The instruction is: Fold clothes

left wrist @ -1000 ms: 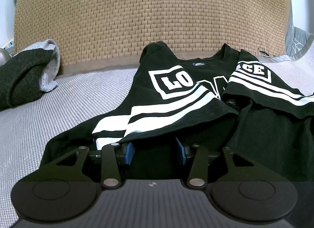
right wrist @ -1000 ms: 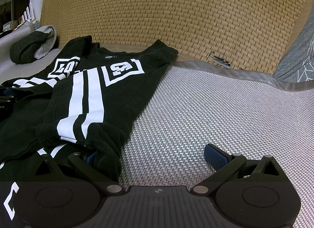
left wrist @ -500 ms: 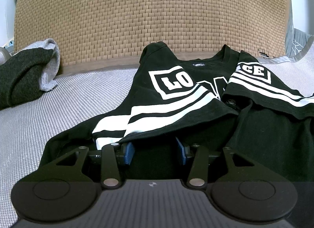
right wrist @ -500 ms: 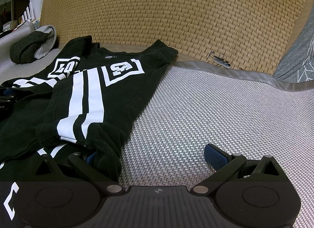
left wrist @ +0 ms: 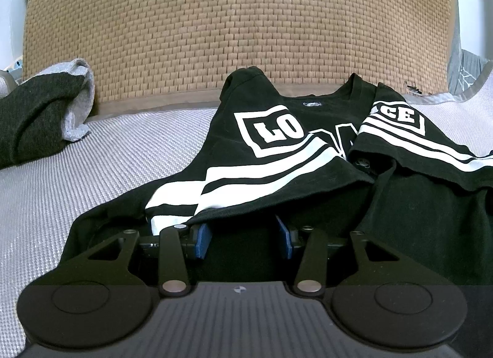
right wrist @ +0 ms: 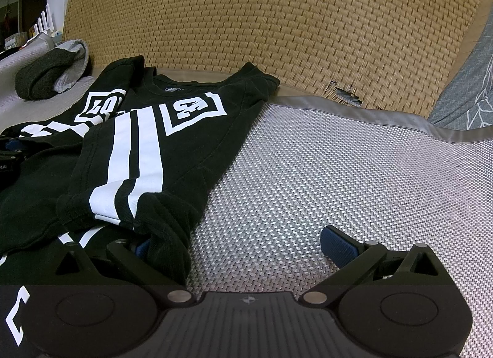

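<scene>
A black T-shirt [left wrist: 277, 154] with white stripes lies sleeves-folded across the middle of the frame on a silver woven mat [right wrist: 323, 173]. The left gripper [left wrist: 243, 234] sits half open over dark cloth. The right gripper [right wrist: 237, 244] is spread wide, its left finger under a sleeve.

The black shirt [left wrist: 277, 154] bore white boxed letters, upside down to the cameras: "LO" on one folded side; "CE" on the other; a small neck label was too small to read.

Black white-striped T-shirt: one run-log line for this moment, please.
black white-striped T-shirt: sleeves folded in | left hand-held gripper: open, at hem | right hand-held gripper: open, at side edge
</scene>
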`<state>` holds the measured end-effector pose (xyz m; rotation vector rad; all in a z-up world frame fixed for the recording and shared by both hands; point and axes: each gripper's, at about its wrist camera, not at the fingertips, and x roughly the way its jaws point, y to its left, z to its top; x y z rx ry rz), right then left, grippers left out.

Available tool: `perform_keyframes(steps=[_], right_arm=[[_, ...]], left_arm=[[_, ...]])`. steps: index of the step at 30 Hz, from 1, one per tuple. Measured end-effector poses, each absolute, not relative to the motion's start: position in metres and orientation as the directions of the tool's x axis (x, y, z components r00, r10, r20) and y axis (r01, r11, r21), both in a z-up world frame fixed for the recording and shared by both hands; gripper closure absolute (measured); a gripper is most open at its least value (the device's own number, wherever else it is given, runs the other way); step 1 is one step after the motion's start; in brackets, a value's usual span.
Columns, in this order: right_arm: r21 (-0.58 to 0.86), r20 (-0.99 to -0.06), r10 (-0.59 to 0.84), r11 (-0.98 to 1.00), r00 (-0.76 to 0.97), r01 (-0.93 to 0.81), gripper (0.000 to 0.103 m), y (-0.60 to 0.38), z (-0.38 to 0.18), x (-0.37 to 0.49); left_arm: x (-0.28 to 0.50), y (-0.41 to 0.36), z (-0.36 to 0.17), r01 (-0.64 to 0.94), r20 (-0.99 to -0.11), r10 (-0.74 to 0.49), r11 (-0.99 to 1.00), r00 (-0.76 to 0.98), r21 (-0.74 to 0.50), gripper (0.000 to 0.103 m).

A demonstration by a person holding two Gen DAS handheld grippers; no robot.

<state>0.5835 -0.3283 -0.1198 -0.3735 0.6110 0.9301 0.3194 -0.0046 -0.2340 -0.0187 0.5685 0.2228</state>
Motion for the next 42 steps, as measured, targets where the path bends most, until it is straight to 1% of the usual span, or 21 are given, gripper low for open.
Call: perform_keyframes(steps=[12, 19, 42], right_arm=[[-0.040, -0.635, 0.629, 0.553, 0.449, -0.832, 0.000, -0.3286, -0.1198, 0.5837], [-0.040, -0.635, 0.629, 0.553, 0.449, -0.832, 0.000, -0.3286, -0.1198, 0.5836], [-0.040, -0.635, 0.630, 0.553, 0.448, -0.832, 0.000, -0.3288, -0.1202, 0.5837]], left_arm=[[0.3199, -0.0047, -0.2344, -0.216, -0.535, 0.207, 0.975, 0.819, 0.046, 0.056], [0.3215, -0.0088, -0.2339, -0.217, -0.538, 0.224, 0.973, 0.813, 0.077, 0.056], [0.3202, -0.0073, -0.2344, -0.214, -0.535, 0.218, 0.974, 0.817, 0.070, 0.056]])
